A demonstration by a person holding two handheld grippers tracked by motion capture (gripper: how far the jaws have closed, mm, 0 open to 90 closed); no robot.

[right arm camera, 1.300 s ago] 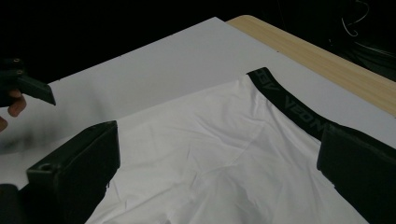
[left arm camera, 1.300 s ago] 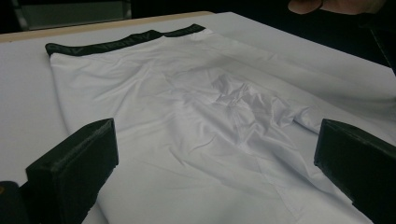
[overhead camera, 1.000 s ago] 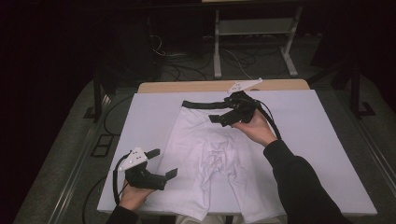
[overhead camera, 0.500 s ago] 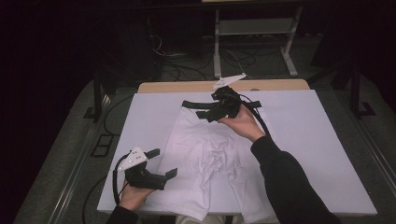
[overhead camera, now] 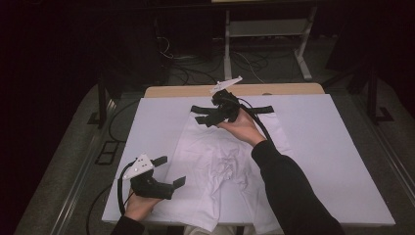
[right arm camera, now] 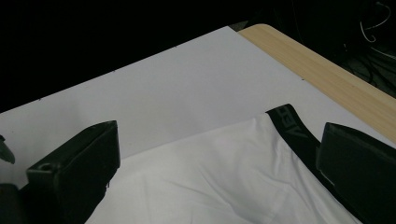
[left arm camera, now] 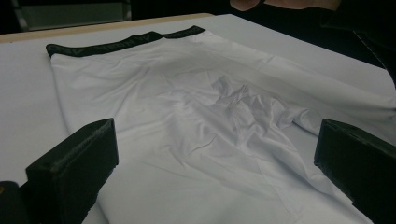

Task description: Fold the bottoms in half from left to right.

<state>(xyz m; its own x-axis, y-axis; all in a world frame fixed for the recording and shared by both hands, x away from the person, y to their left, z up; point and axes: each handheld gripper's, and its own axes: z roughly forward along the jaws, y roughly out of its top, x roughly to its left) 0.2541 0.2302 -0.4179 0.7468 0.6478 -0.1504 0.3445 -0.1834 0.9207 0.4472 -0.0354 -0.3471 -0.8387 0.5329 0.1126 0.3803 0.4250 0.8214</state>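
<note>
White shorts spread flat on the table, both grippers poised over them with nothing held.

The shorts point(overhead camera: 222, 161) lie smoothed on the white table point(overhead camera: 337, 147), black waistband point(left arm camera: 116, 43) at the far edge, probably laid out ready for folding. The right gripper point(overhead camera: 208, 115) hovers at that waistband, jaws spread, the band's corner lying between and just beyond them in the right gripper view, which suggests a grab there. The left gripper point(overhead camera: 169, 171) waits at the near left hem, jaws also wide apart, with the creased crotch point(left arm camera: 243, 105) ahead between them, seemingly placed to take the opposite end.
</note>
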